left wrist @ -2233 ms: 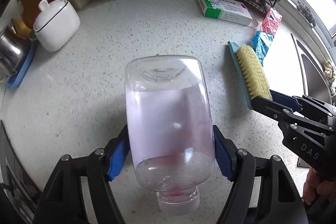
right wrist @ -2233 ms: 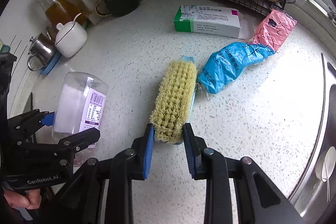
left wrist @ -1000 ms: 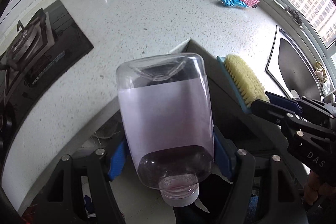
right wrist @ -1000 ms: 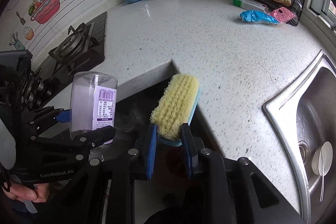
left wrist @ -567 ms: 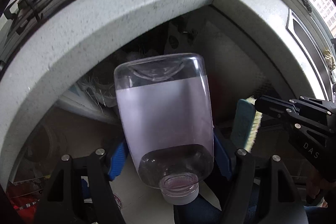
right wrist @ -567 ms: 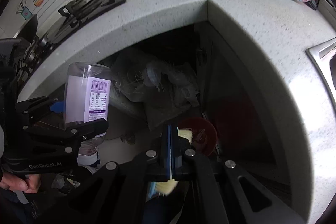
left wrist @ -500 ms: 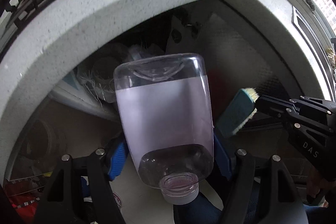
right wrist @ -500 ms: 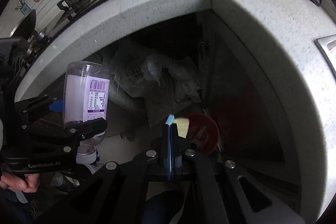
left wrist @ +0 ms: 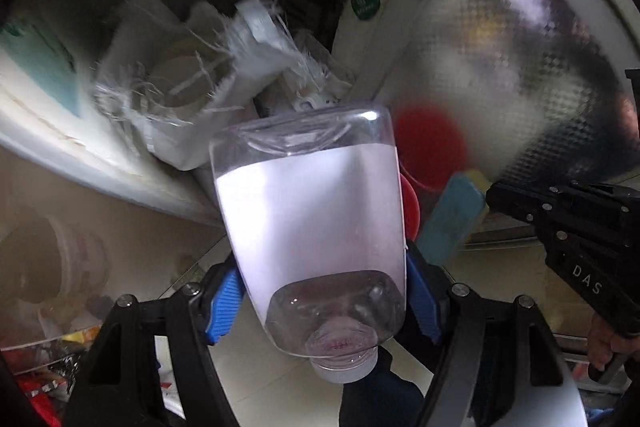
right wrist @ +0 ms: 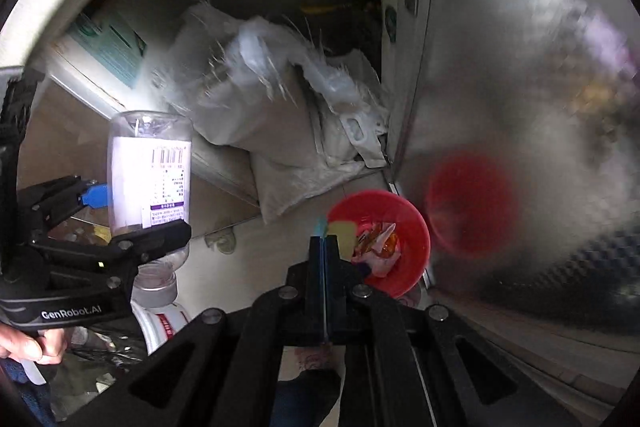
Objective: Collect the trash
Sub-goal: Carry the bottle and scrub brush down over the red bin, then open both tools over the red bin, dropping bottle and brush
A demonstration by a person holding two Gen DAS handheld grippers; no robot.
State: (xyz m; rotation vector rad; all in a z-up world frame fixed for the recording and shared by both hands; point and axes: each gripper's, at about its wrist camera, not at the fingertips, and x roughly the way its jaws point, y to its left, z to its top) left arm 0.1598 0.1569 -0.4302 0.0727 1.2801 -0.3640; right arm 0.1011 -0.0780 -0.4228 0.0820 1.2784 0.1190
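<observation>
A clear plastic bottle (left wrist: 316, 211) with a white label hangs cap-down between the blue pads of my left gripper (left wrist: 320, 299), which is shut on it; the right wrist view shows the bottle (right wrist: 150, 171) at the left. My right gripper (right wrist: 323, 247) is shut, with its pads together. A thin blue edge of the scrubbing brush (right wrist: 320, 226) sticks out between their tips. From the left wrist view, the brush (left wrist: 452, 215) hangs tilted at the tip of that gripper. Just beyond it, a red bowl (right wrist: 404, 219) on the floor holds wrappers.
Both grippers point down into an open corner cupboard under the counter. White woven sacks (right wrist: 280, 131) fill its back. A shiny patterned door (right wrist: 540, 107) stands on the right and reflects the bowl. More rubbish and a bottle (right wrist: 156, 319) lie at the lower left.
Both grippers have sunk from counter height into the cupboard opening. The right jaws have closed from the brush's width until the pads meet, and the brush now hangs edge-on at their tip.
</observation>
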